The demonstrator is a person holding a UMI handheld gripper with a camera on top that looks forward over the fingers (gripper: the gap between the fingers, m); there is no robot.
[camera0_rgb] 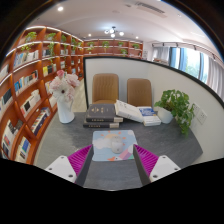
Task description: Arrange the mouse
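Hovering wide-fingered gripper, perhaps a mouse just ahead, bare table around.

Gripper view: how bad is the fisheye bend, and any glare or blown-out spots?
Gripper view: strong fisheye, the bookshelves and ceiling curve hard; ceiling lights and windows are blown out; the table is evenly lit, no hard shadows; the mouse between the open gripper's fingers looks soft, low in detail.

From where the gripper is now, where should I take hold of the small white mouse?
Grip the small white mouse across its two long sides, coming straight in from the near side. It lies flat on the pale mat, just ahead of the open fingers and roughly centred between them, so little sideways correction seems needed.
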